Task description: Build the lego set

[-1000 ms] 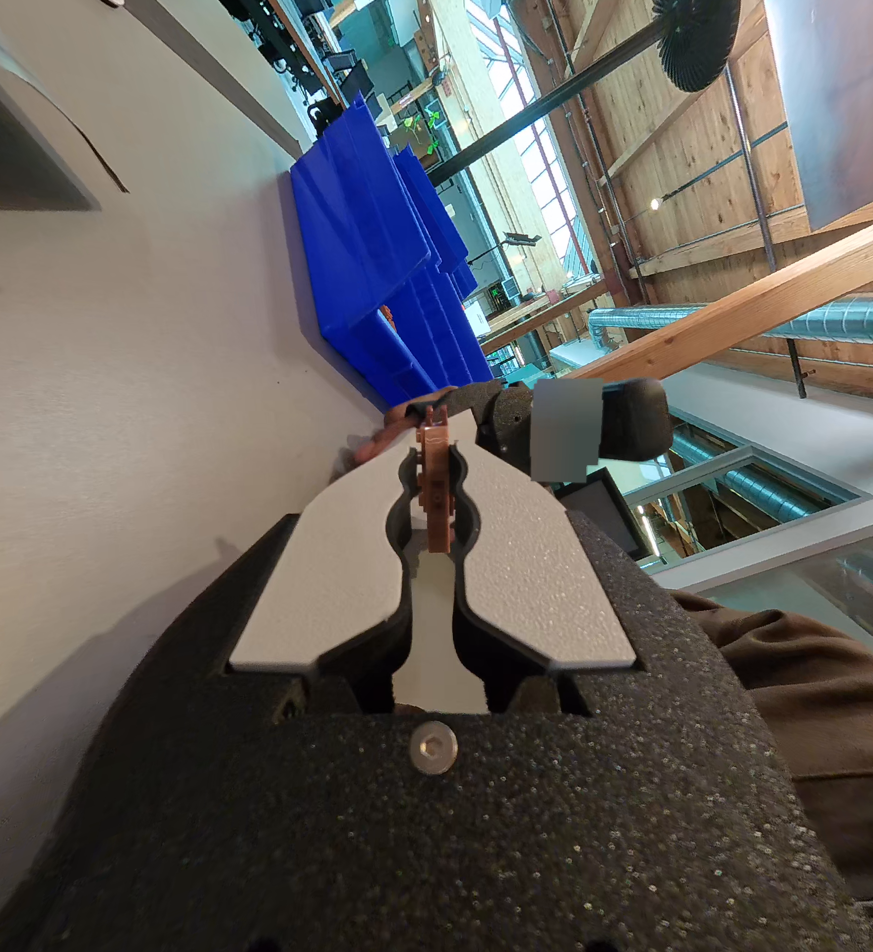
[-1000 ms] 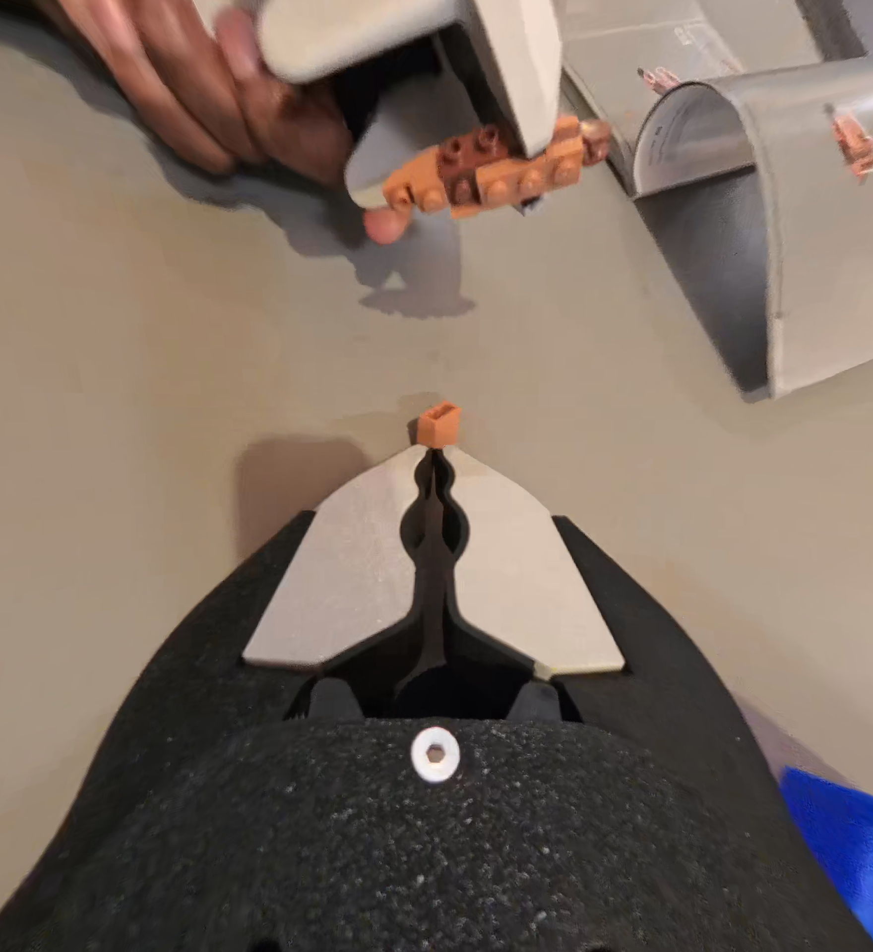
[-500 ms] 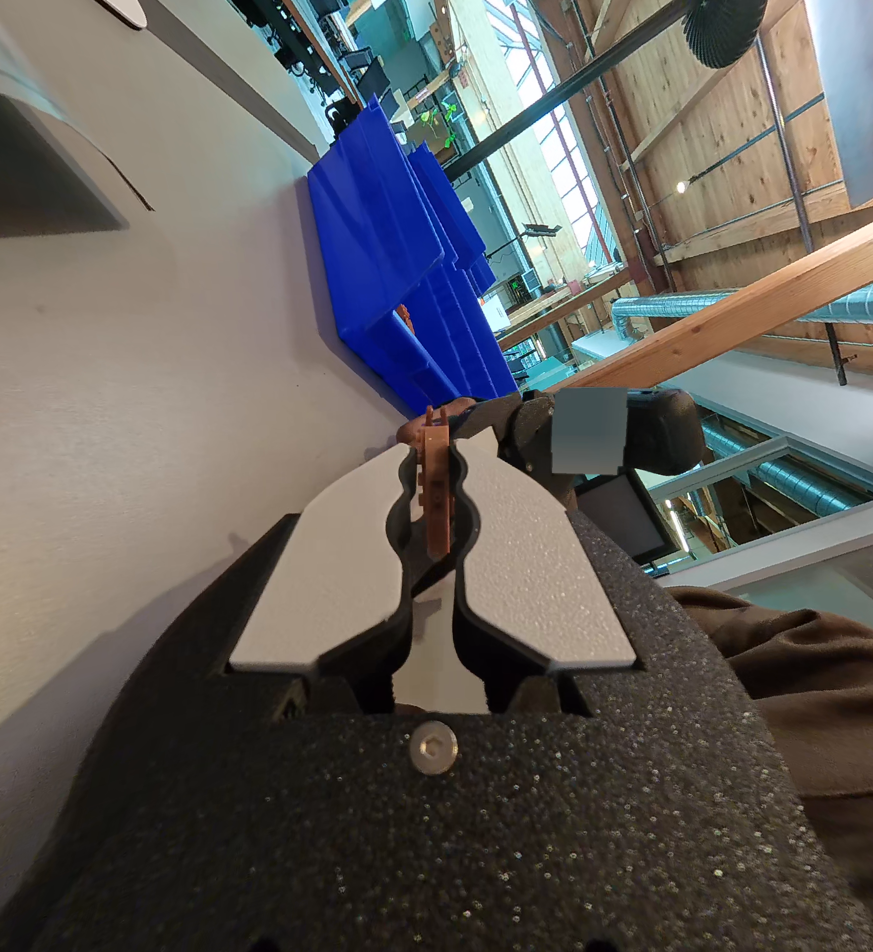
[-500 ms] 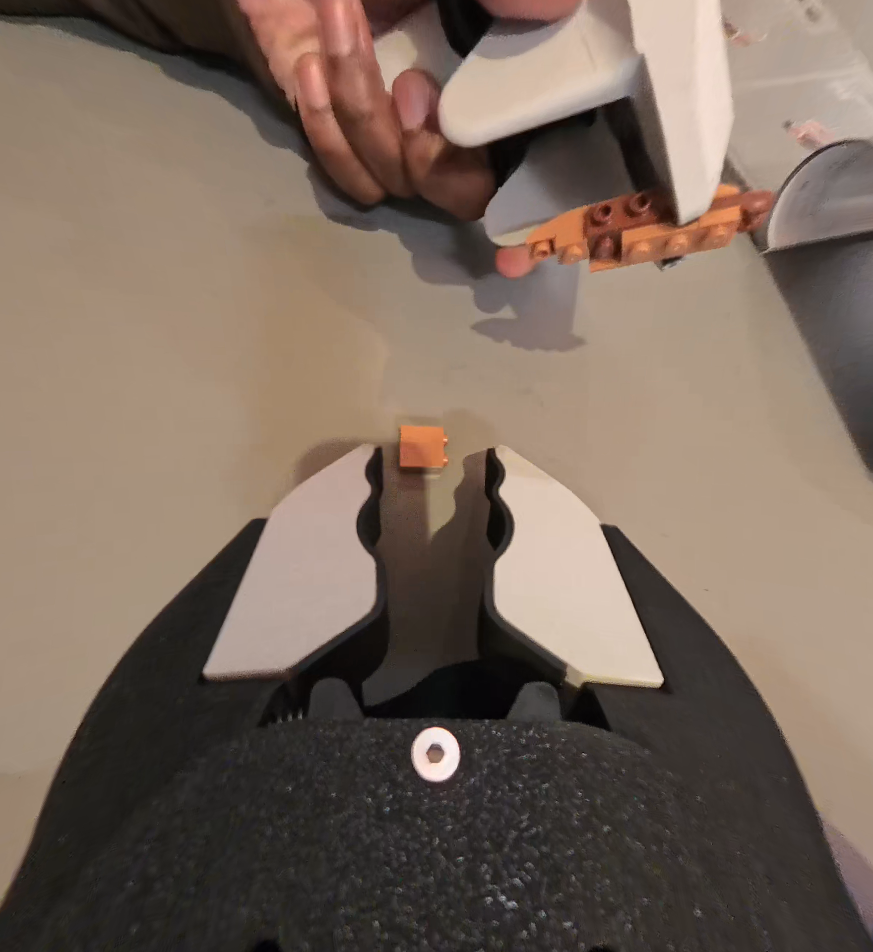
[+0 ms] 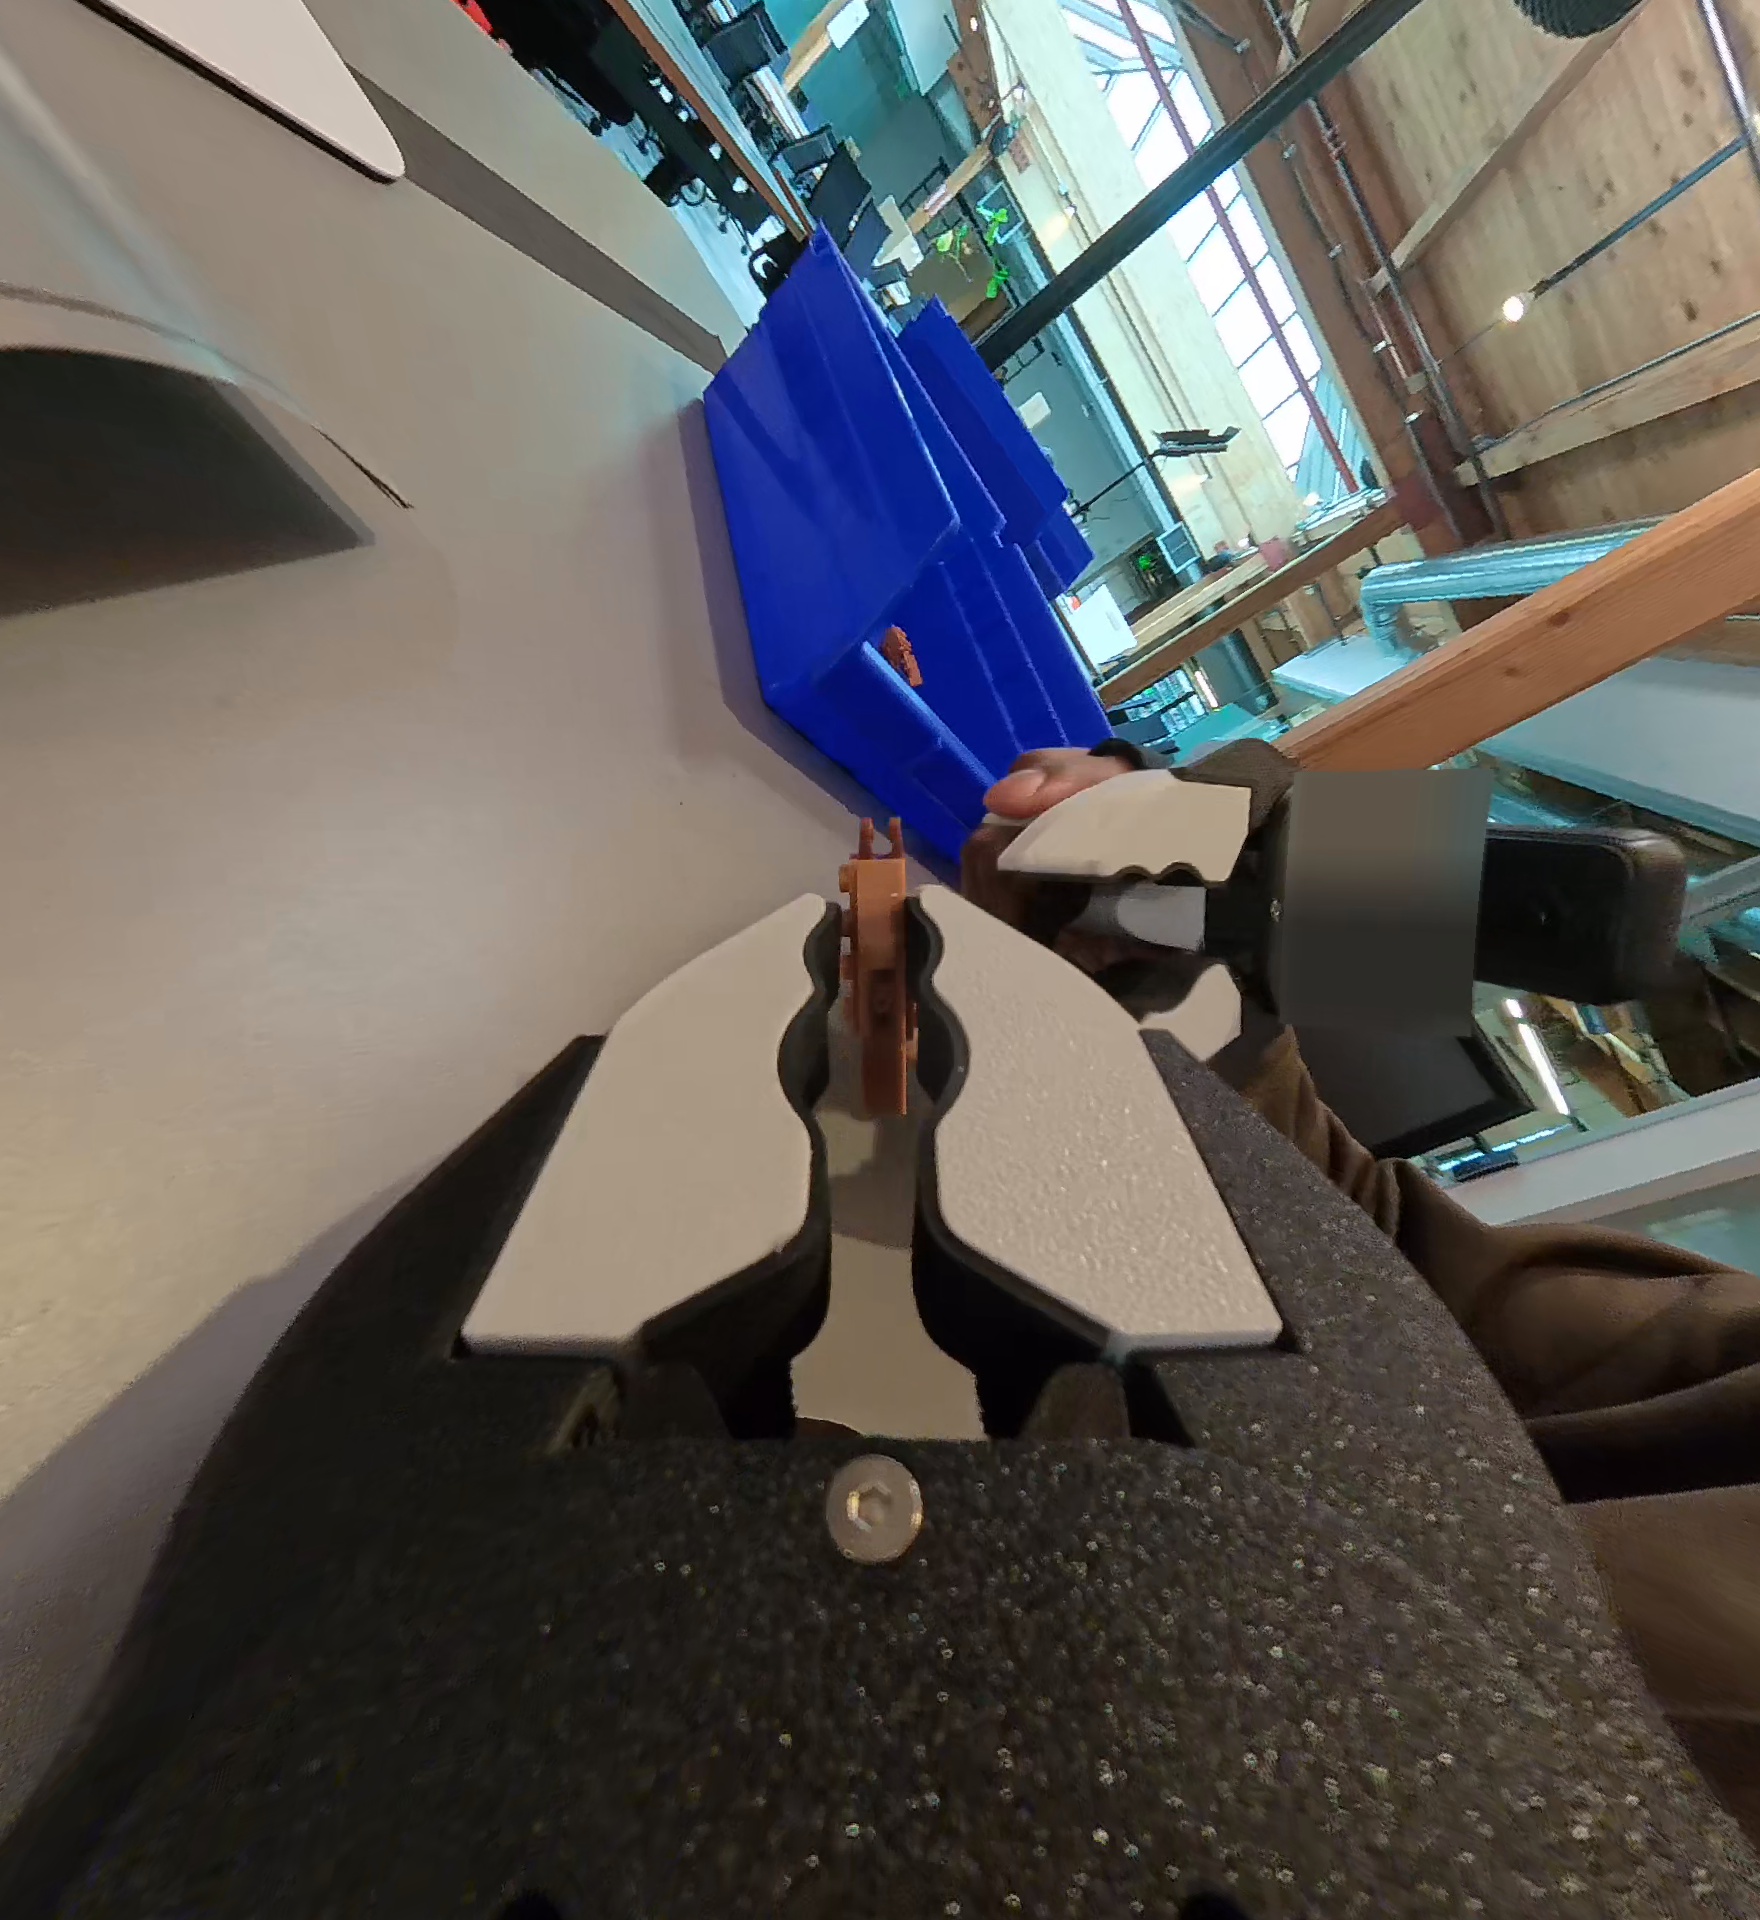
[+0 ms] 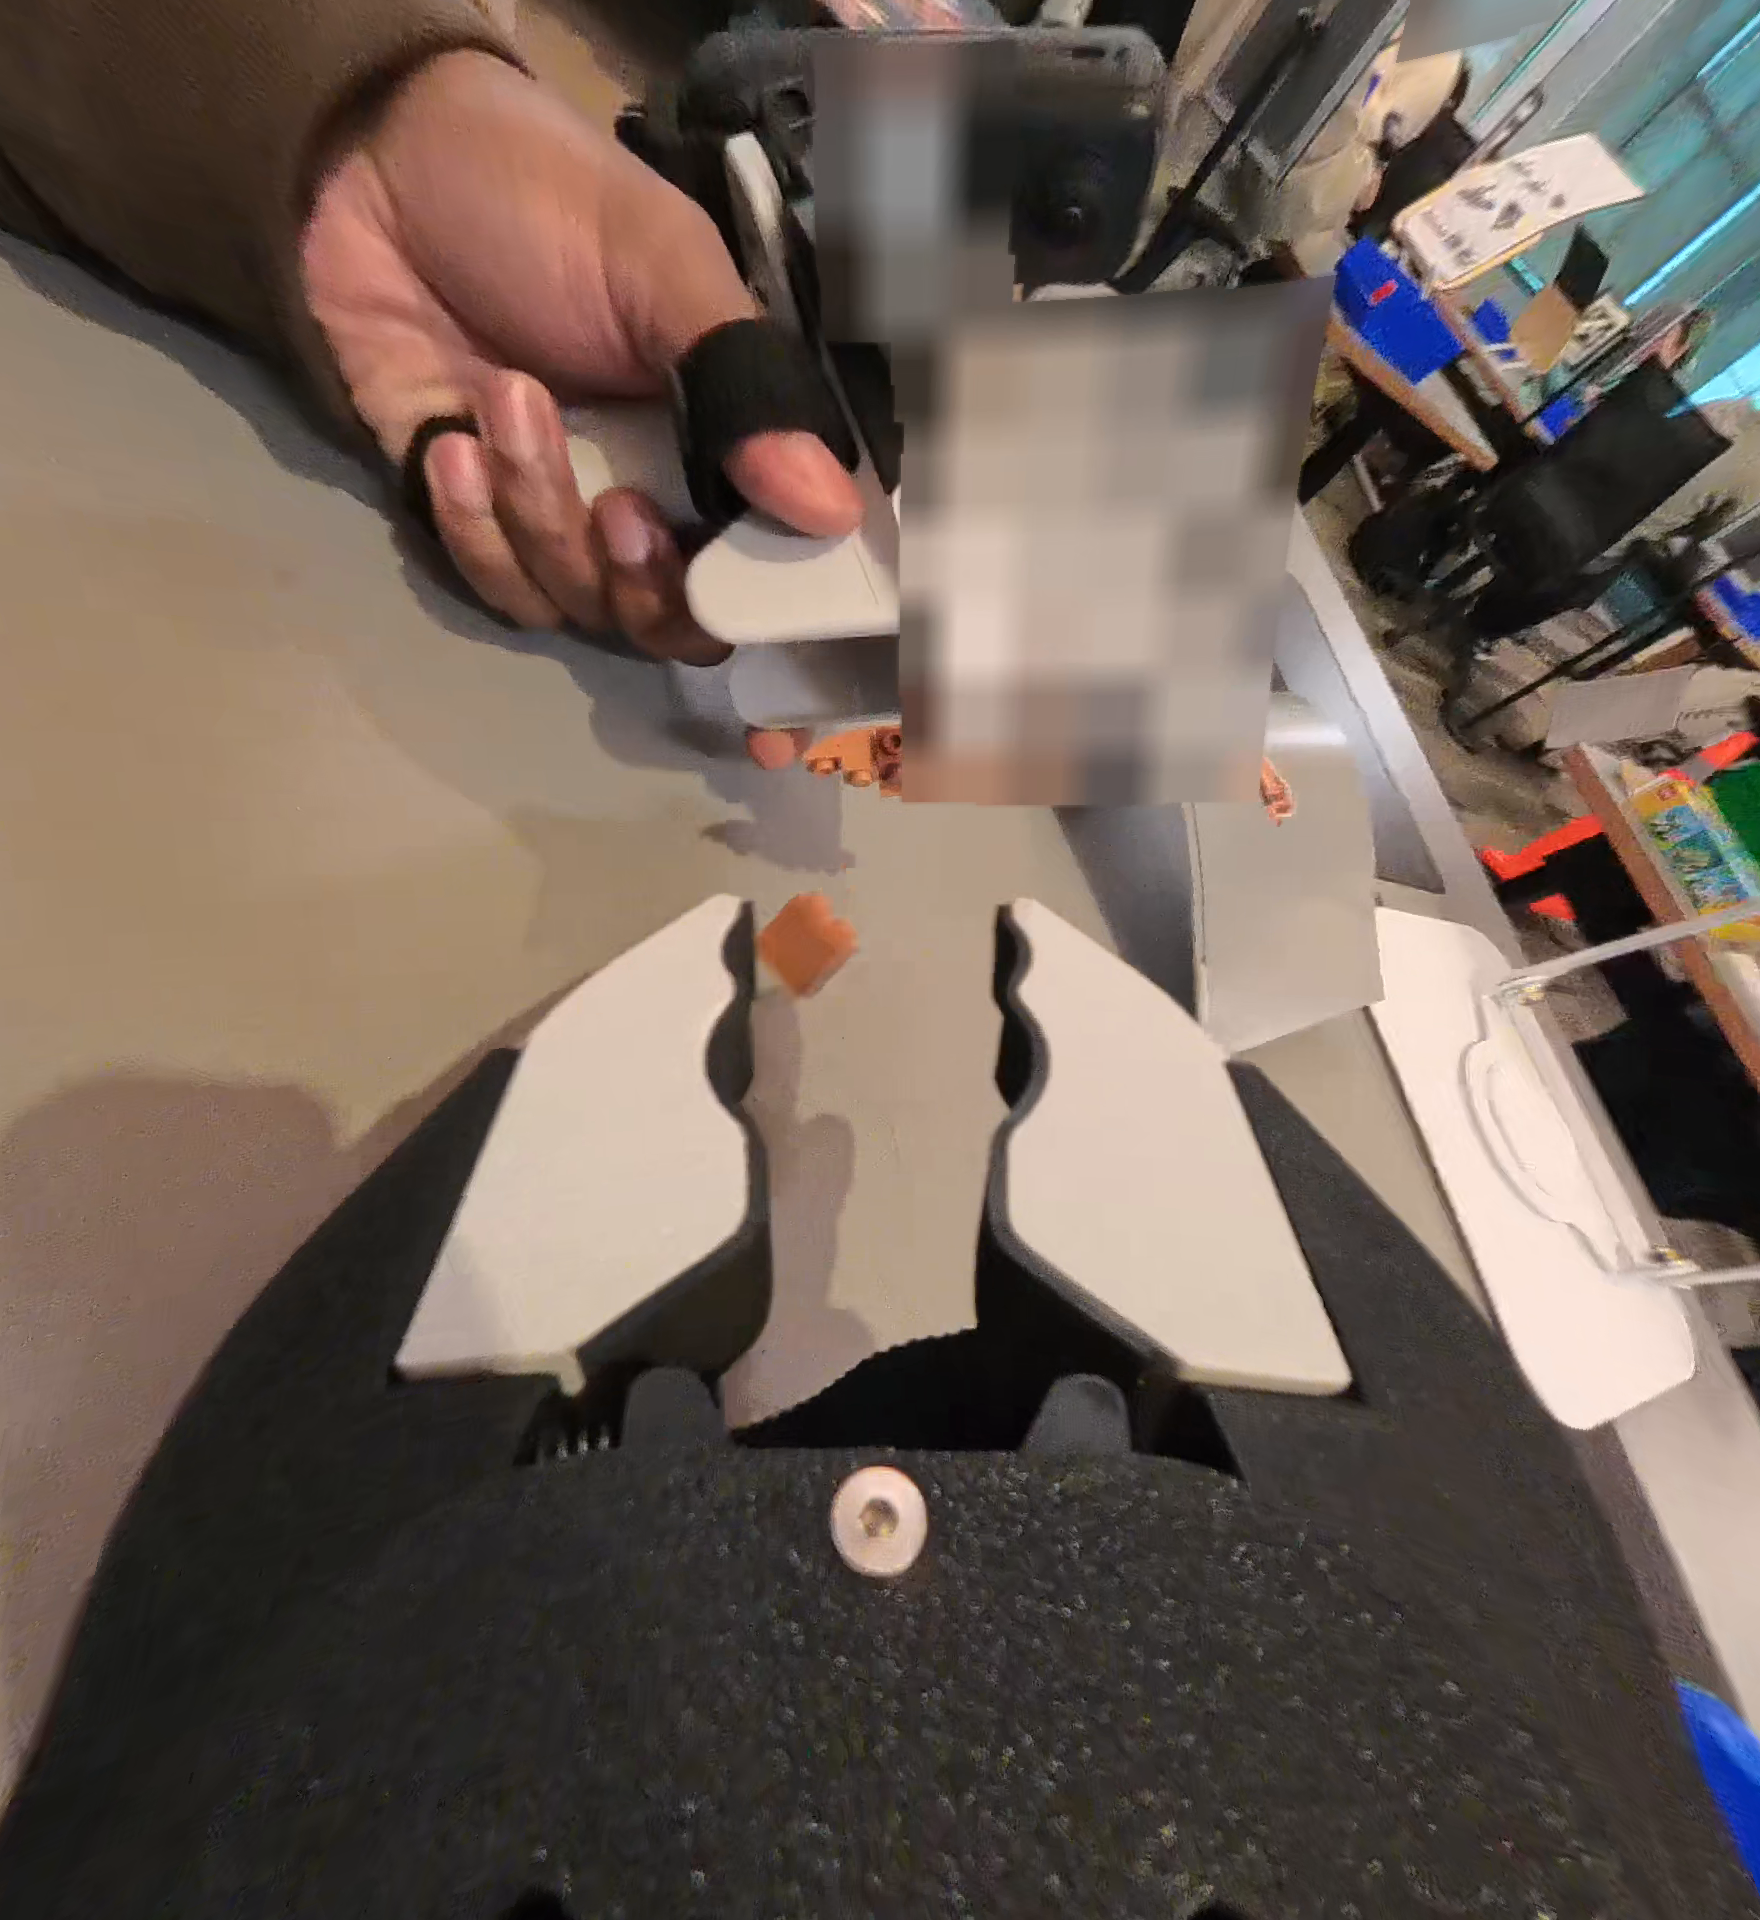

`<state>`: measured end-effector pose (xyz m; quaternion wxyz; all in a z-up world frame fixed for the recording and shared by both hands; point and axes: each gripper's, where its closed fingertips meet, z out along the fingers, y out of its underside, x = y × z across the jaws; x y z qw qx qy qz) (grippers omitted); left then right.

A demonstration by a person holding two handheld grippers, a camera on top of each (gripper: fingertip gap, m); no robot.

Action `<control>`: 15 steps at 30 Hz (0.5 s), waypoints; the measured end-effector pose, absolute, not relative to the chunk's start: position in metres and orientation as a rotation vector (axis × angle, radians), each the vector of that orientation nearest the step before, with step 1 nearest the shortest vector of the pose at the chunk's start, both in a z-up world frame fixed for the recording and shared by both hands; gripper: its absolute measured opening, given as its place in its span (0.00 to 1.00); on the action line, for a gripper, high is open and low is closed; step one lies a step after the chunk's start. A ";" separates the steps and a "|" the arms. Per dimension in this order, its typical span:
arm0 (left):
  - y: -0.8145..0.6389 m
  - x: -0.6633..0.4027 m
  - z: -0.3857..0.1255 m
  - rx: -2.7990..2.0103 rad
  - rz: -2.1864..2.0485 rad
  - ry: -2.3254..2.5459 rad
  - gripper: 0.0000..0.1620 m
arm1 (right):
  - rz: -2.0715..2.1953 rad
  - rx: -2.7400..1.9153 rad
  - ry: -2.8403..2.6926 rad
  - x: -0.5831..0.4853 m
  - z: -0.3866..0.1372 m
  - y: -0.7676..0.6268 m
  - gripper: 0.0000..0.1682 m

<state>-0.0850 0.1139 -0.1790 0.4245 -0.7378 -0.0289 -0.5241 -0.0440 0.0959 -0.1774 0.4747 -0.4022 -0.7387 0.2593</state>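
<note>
My left claw [image 5: 874,914] was clamped on the build [image 5: 878,987], a flat brown-and-orange brick assembly held edge-on between the pads, one end poking out past the tips. In the right wrist view the same build [image 6: 855,764] showed under the left claw, partly behind a mosaic patch, held above the worktop [image 6: 180,831] with its shadow below.

My right claw [image 6: 871,935] was spread wide, nothing between the pads. A small orange brick [image 6: 803,943] sat just at the inner tip of its left finger [image 6: 637,1091]; I could not tell if it touched the finger or lay on the worktop. It was near the build, just below it in the view.

The hand [image 6: 523,395] on the left claw wore black finger bands and a brown sleeve [image 6: 128,156].

Blue bins [image 5: 855,520] stood at the worktop's far edge in the left wrist view, one with a small brown piece [image 5: 900,655] inside. A curled grey booklet [image 5: 128,457] lay at the left. In the right wrist view clear glasses [image 6: 1541,1122] rested on a white pad [image 6: 1582,1330] at the right edge.
</note>
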 end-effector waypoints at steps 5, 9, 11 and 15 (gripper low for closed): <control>0.116 -0.092 -0.180 -1.847 -1.279 -0.082 0.07 | 0.666 -1.100 -1.827 -0.026 -0.194 0.103 0.30; 0.116 -0.092 -0.180 -1.851 -1.280 -0.079 0.07 | 0.613 -1.232 -1.870 -0.017 -0.213 0.105 0.25; 0.116 -0.090 -0.181 -1.857 -1.274 -0.069 0.07 | 0.553 -1.313 -1.868 -0.014 -0.219 0.109 0.25; 0.115 -0.089 -0.182 -1.865 -1.266 -0.057 0.07 | 0.566 -1.474 -1.826 -0.018 -0.225 0.112 0.23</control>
